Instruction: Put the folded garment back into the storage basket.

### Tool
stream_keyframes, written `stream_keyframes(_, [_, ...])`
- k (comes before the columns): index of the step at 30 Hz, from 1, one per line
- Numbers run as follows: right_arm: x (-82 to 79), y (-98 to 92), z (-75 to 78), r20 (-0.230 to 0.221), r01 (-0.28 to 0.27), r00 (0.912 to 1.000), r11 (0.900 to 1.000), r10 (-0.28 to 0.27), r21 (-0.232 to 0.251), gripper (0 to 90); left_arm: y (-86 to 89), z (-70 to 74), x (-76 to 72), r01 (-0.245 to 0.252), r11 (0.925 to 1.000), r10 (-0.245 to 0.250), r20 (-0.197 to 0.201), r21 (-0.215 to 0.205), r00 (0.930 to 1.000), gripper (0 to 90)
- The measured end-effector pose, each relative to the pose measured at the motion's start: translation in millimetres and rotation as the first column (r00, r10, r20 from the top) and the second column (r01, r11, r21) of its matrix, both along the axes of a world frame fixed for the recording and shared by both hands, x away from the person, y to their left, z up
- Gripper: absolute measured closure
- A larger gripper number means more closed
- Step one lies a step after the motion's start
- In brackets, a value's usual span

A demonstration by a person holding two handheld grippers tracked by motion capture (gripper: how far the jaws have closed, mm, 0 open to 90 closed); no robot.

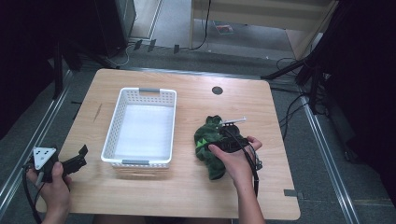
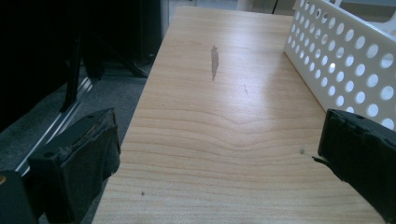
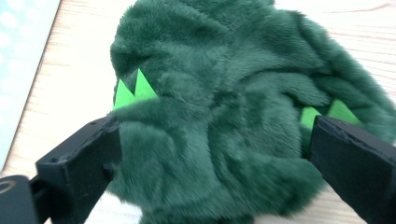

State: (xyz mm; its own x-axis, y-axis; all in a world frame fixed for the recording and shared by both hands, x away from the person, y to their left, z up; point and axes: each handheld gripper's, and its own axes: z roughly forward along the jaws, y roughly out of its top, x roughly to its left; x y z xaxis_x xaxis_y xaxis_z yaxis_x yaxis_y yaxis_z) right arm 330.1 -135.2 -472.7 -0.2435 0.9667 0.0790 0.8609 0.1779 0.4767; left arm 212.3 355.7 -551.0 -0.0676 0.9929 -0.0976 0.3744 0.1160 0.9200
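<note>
A dark green plush toy (image 1: pixel 208 145) with bright green spikes lies on the wooden table (image 1: pixel 187 186), right of a white perforated basket (image 1: pixel 110 133). My right gripper (image 1: pixel 223 140) reaches over the toy from the right. In the right gripper view the open jaws straddle the plush toy (image 3: pixel 219 84), one on each side against the fur, with my right gripper (image 3: pixel 215 149) not closed on it. At the table's front left corner my left gripper (image 1: pixel 80 157) is held open, with nothing between its fingers. In its own view my left gripper (image 2: pixel 219 154) points along bare wood beside the basket (image 2: pixel 345 60).
The basket's inside looks bare. A round cable hole (image 1: pixel 217 90) sits near the table's far edge. A dark streak (image 2: pixel 214 62) marks the wood left of the basket. Stands and cables (image 1: pixel 299 70) crowd the floor at the right; the table's left edge drops to a floor rail.
</note>
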Motion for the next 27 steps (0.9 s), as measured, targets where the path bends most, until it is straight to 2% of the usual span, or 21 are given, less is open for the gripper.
stream_keyframes(6, [16.3, 6.7, -10.7, -0.025, 0.058, 0.998, 0.998, -0.058, 0.025, 0.0, -0.1, 0.1, 0.2, 0.0, 1.0, 0.0, -0.003, 0.0, 1.0, 0.1])
stream_keyframes(9, [20.6, 8.5, -14.4, -0.036, 0.066, 0.9973, 0.997, -0.064, 0.028, 0.0, 0.1, 0.0, 0.5, 0.0, 1.0, 0.0, -0.004, -0.001, 1.0, 0.1])
stream_keyframes(11, [25.5, 12.3, -19.4, -0.032, 0.082, 0.9961, 0.997, -0.082, 0.009, 0.0, 0.0, 0.0, 0.6, 0.0, 1.0, 0.0, -0.005, 0.0, 1.0, 0.1])
stream_keyframes(15, [29.1, 15.7, -24.2, -0.038, 0.092, 0.9951, 0.996, -0.091, 0.019, 0.0, 0.0, -0.1, 0.8, -0.002, 1.0, 0.002, -0.004, -0.007, 1.0, 0.0])
stream_keyframes(18, [32.2, 19.6, -29.5, -0.044, 0.103, 0.9937, 0.995, -0.103, 0.009, 0.0, 0.0, 0.0, 0.9, -0.002, 1.0, 0.002, -0.008, -0.009, 1.0, 0.1])
stream_keyframes(22, [35.3, 22.7, -36.0, -0.054, 0.095, 0.9941, 0.995, -0.094, 0.013, 0.0, -0.2, 0.1, 1.1, 0.003, 1.0, -0.004, -0.015, -0.002, 0.9999, 0.1])
stream_keyframes(25, [35.7, 23.8, -41.8, -0.062, 0.106, 0.9924, 0.994, -0.106, -0.002, 2.9, 0.2, 0.0, 1.5, 0.002, 1.0, -0.003, -0.016, -0.009, 0.9999, 0.1])
stream_keyframes(27, [35.5, 21.8, -47.7, -0.061, 0.117, 0.9913, 0.993, -0.116, 0.012, 6.3, 0.3, -0.1, 1.6, 0.002, 0.9999, -0.002, -0.016, -0.012, 0.9999, 0.1])
